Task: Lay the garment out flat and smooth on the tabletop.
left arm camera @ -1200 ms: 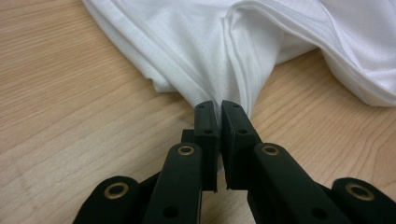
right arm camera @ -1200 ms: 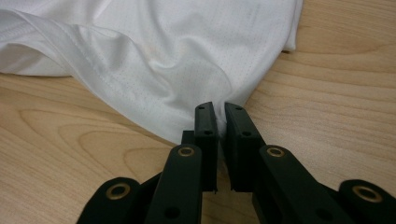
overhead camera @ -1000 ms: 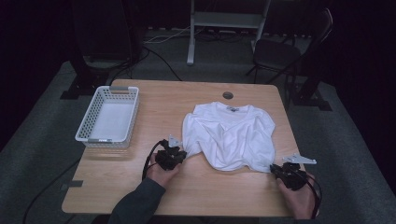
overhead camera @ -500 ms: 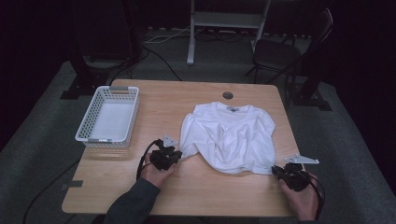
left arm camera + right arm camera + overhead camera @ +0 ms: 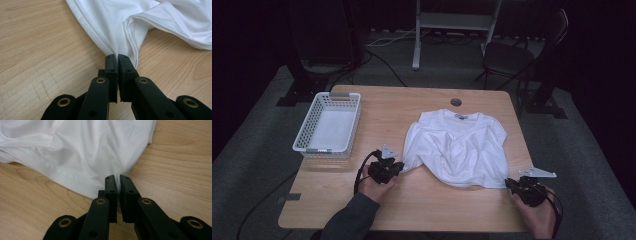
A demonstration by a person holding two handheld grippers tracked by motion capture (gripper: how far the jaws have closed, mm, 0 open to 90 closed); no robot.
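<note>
I have the white T-shirt [image 5: 457, 147] lying crumpled on the counter [image 5: 432, 210], collar toward the far edge, its body bunched in loose folds. My left gripper [image 5: 117, 58] is closed on the shirt's near-left hem, the jaws pressed together with the fabric gathered into a pinch between them. My right gripper [image 5: 118, 178] is likewise clamped on the near-right corner of the hem, a thin fold of the mesh cloth caught between its jaws. In the high view both grippers sit low at the near edge of the counter, left gripper [image 5: 385, 167] and right gripper [image 5: 527, 190] well apart, with the hem slack between them.

I judge this to be the spreading step: both corners are secured, but the shirt is not yet flat. Next I would draw the two corners apart and toward me to take out the slack, keeping them low. The white basket [image 5: 329, 125] stands to the left, apart from the shirt.
</note>
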